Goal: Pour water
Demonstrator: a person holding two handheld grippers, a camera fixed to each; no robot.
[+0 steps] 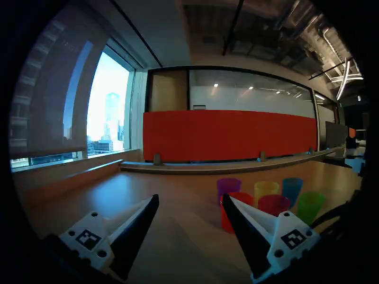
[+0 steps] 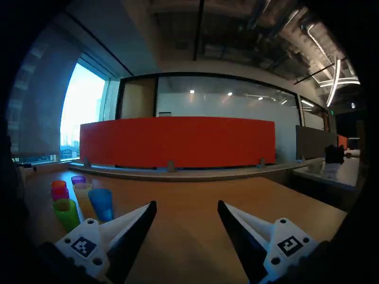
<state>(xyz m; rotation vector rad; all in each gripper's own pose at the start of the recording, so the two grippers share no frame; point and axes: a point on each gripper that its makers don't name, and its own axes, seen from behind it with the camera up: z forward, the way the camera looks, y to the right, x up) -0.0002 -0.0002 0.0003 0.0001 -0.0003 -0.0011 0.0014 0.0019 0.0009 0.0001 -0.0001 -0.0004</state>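
Here, across a broad wooden table (image 1: 142,184) backed by a long red partition (image 1: 227,135), nothing in hand so far. Left gripper (image 1: 189,196) spread wide and empty, held low over the tabletop and aimed just left of a tight cluster of cups, probably to line up a first grab. Right gripper (image 2: 185,203) likewise spread wide, gripping nothing, pointed at bare wood with that cluster off to its left, seemingly standing by. Six translucent plastic cups packed close near the table's middle, perhaps for easy reach from either side: red cup (image 1: 232,213), green cup (image 1: 310,206), magenta cup (image 1: 274,203), blue cup (image 1: 292,188), yellow cup (image 1: 266,188), purple cup (image 1: 229,186). Impossible to tell water from emptiness inside them at this low angle; no liquid line visible. Pouring apparently not yet begun.
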